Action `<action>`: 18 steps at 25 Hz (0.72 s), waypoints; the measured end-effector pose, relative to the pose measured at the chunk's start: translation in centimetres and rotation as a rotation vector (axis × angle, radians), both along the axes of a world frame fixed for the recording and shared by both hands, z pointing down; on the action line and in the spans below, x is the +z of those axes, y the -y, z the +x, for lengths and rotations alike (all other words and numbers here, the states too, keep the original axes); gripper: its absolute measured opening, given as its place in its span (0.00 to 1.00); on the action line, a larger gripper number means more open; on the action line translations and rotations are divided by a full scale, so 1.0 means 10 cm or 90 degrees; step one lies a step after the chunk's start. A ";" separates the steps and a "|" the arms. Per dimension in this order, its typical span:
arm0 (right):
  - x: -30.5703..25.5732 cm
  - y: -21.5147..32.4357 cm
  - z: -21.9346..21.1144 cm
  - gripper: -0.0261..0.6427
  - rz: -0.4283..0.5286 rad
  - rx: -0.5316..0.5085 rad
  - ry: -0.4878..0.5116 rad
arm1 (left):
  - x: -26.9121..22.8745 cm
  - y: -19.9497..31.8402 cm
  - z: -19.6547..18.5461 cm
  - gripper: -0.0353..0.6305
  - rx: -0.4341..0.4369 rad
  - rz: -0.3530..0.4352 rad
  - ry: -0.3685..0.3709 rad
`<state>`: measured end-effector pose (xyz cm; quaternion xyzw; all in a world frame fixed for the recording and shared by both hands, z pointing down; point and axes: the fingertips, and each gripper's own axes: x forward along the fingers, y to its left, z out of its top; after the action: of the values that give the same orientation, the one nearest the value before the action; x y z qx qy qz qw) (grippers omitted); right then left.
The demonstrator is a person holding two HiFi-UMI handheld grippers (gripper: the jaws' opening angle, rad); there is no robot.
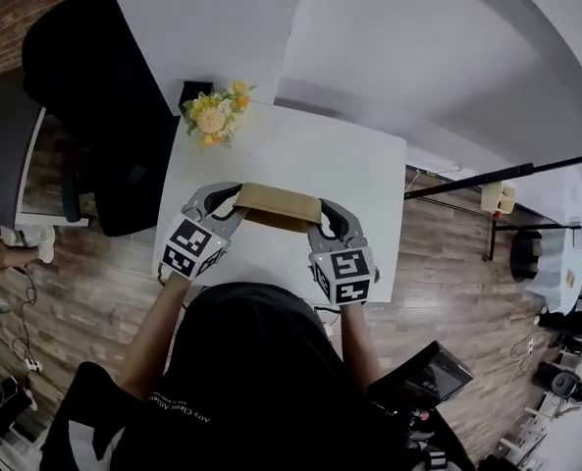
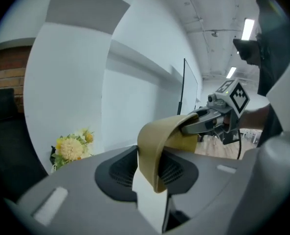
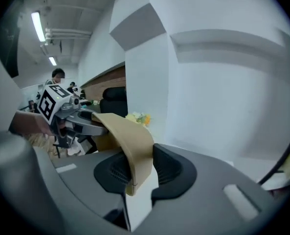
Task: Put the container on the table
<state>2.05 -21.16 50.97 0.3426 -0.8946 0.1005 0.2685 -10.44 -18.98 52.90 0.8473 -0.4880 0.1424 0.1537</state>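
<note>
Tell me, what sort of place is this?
Most likely an office or workshop room: a white table against a plain wall, a black office chair beside it, and strip lights on the ceiling.

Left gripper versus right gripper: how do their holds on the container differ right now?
The left gripper pinches the tan container's left end, the right gripper its right end. The left gripper lies nearer the flowers; the right gripper lies nearer the table's right edge. Both are shut on the container's rim and point inward at each other.
</note>
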 end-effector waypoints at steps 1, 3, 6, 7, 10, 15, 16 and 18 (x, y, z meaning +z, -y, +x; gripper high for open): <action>0.02 0.04 0.02 0.19 0.000 0.022 -0.010 | 0.07 0.01 -0.01 0.20 -0.011 -0.013 0.024; 0.05 0.08 0.06 0.19 -0.005 0.050 -0.033 | 0.25 -0.04 0.00 0.15 -0.011 -0.044 0.067; 0.15 0.06 0.05 0.20 -0.041 0.036 -0.038 | 0.42 -0.16 -0.01 0.09 -0.015 -0.060 0.043; 0.18 0.05 0.04 0.20 -0.061 0.030 -0.024 | 0.42 -0.18 -0.03 0.09 -0.019 -0.057 0.024; 0.27 0.00 0.04 0.20 -0.151 0.023 0.039 | 0.34 -0.17 -0.06 0.11 -0.025 -0.039 -0.011; 0.32 -0.06 -0.02 0.23 -0.189 -0.003 0.089 | 0.35 -0.13 -0.11 0.11 -0.030 -0.061 -0.033; 0.27 -0.07 -0.05 0.25 -0.156 -0.020 0.088 | 0.38 -0.13 -0.14 0.10 -0.043 -0.076 -0.039; 0.16 -0.11 -0.12 0.30 -0.077 -0.044 0.078 | 0.43 -0.11 -0.21 0.08 -0.090 -0.103 -0.060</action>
<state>0.82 -20.03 52.56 0.2879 -0.9130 0.1654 0.2369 -12.59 -17.90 57.15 0.8014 -0.5255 0.1301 0.2543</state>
